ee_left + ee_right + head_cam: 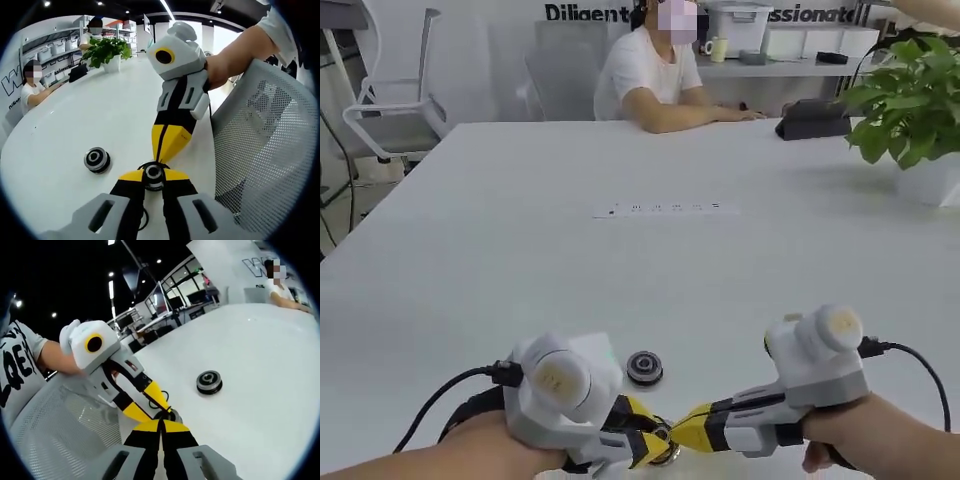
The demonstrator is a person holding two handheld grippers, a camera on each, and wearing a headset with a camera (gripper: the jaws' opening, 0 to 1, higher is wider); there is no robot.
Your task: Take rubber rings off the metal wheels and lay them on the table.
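Near the table's front edge, my left gripper (655, 446) is shut on a small metal wheel (668, 456) with a black rubber ring. In the left gripper view its yellow jaw tips clamp the wheel (153, 173) from both sides. My right gripper (683, 432) reaches in from the right, its jaws shut, pinching the ring's edge. Its yellow tip (160, 158) touches the top of the wheel. In the right gripper view the right gripper (161, 424) meets the held wheel (173, 416). A second wheel (644, 368) (97, 159) (209, 381) lies flat on the white table (620, 270) just beyond.
A person (645, 75) sits at the far side of the table. A potted plant (910, 100) stands at the far right, with a black case (815, 120) to its left. A socket strip (665, 208) is set into the table's middle. A mesh chair (260, 150) is close behind the grippers.
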